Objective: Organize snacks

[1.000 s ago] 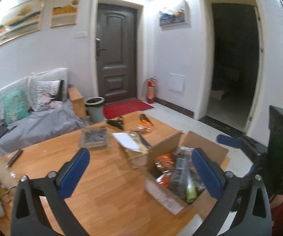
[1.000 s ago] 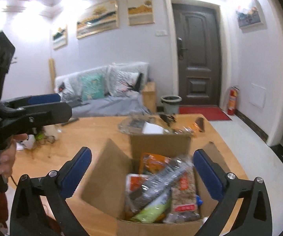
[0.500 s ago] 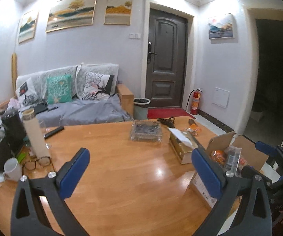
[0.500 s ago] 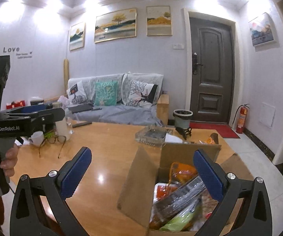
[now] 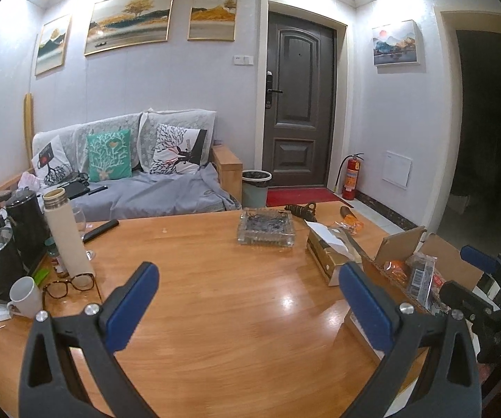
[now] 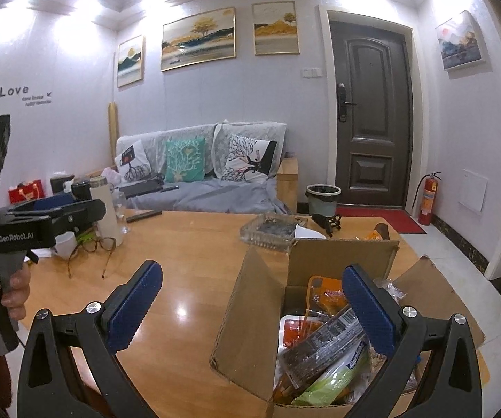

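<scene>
Bare wooden table (image 5: 215, 299) mid-span; cardboard box (image 6: 250, 313) right, mug (image 5: 25, 296) and glasses (image 5: 71, 284) left.

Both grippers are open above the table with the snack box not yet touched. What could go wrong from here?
The snack packets lie piled and overlapping in the cardboard box, so the open right gripper may snag two at once or hit an upright flap. The open left gripper is near the eyeglasses, mug and tall flask, which a sweep could knock over.

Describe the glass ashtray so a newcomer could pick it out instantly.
Start at the wooden table, then look toward its far edge, facing the dark door. The glass ashtray sits left of the tissue box: the only clear, square, ribbed dish, with dark ash inside.
</scene>
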